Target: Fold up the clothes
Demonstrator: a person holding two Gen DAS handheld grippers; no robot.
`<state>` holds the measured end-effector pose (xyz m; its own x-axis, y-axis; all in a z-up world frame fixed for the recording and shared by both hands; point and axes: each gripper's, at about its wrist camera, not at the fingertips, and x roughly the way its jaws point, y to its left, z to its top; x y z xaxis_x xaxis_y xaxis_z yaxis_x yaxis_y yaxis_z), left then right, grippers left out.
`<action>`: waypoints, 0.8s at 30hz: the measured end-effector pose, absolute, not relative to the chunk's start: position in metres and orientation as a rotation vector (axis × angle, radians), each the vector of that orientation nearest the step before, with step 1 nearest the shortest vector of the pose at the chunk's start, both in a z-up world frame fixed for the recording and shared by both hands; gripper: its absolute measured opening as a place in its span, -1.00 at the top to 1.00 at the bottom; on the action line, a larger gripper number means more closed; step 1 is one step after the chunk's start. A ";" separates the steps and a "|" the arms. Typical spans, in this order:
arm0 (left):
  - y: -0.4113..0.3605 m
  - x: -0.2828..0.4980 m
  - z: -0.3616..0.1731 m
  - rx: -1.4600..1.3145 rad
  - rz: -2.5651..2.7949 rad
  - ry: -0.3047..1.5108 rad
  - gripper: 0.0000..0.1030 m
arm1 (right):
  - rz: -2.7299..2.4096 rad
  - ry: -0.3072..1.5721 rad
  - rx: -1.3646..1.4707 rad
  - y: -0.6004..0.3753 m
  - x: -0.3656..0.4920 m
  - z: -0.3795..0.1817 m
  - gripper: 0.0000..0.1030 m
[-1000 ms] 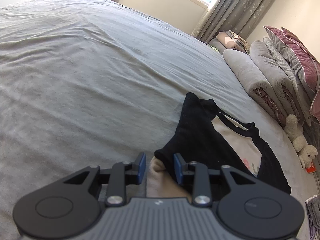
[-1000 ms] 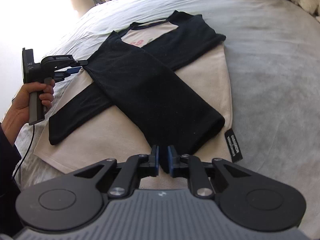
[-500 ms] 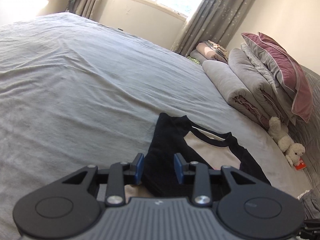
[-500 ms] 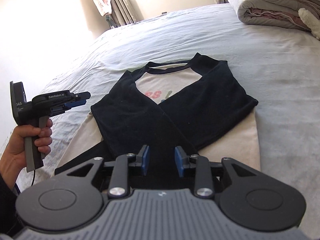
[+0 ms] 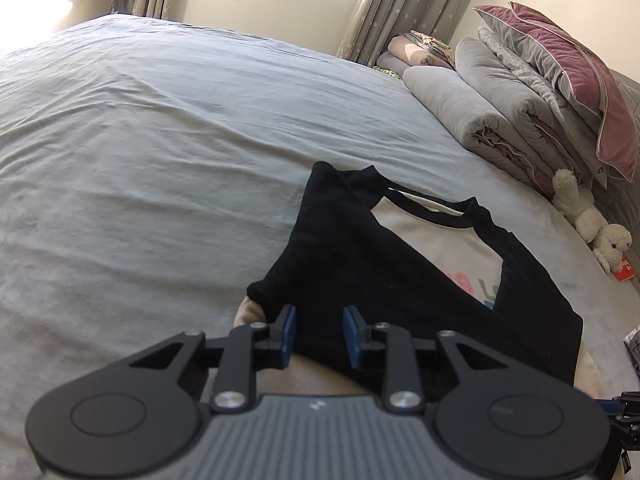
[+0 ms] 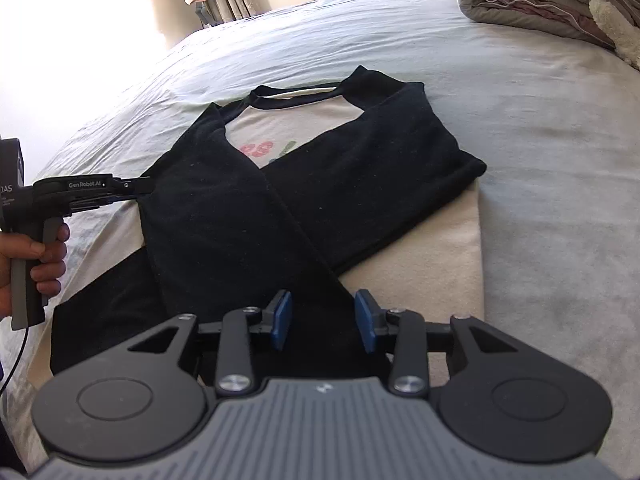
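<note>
A cream shirt with black sleeves [image 6: 320, 200] lies flat on the grey bed, collar away from me, both long sleeves folded across its body in an X. My right gripper [image 6: 323, 322] is open and empty, held just above the lower end of the crossed sleeve. My left gripper [image 5: 318, 336] is open and empty over the shirt's [image 5: 360, 264] left edge; from the right wrist view it shows at the shirt's left side [image 6: 132, 188]. A pink print shows below the collar.
The grey bed sheet [image 5: 160, 160] spreads wide to the left and far side. Rolled grey quilts [image 5: 500, 108] and a maroon pillow [image 5: 580, 80] are stacked at the headboard side, with a white plush toy [image 5: 588, 216] beside them. Curtains and a window stand behind.
My right gripper opened, let go of the black sleeve and lifted back from the shirt. My left gripper stayed open and shifted slightly at the shirt's left edge.
</note>
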<state>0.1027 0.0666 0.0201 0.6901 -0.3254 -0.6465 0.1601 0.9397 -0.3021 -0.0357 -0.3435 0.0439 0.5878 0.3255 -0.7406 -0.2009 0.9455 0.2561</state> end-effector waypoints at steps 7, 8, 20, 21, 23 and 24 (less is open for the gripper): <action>0.051 0.090 0.039 -0.220 -0.314 0.754 0.44 | 0.293 0.834 0.189 -0.357 -0.040 0.055 0.21; 0.047 0.087 0.040 -0.217 -0.326 0.756 0.44 | 0.277 0.812 0.203 -0.361 -0.037 0.057 0.21; 0.022 0.074 0.032 -0.158 -0.387 0.787 0.41 | 0.200 0.721 0.151 -0.367 0.006 0.038 0.21; 0.024 0.076 0.031 -0.169 -0.380 0.795 0.41 | 0.186 0.732 0.126 -0.366 0.006 0.038 0.20; 0.029 0.078 0.028 -0.198 -0.375 0.804 0.42 | 0.160 0.746 0.097 -0.366 0.004 0.040 0.21; 0.030 0.078 0.028 -0.204 -0.371 0.806 0.42 | 0.148 0.753 0.082 -0.366 0.003 0.040 0.21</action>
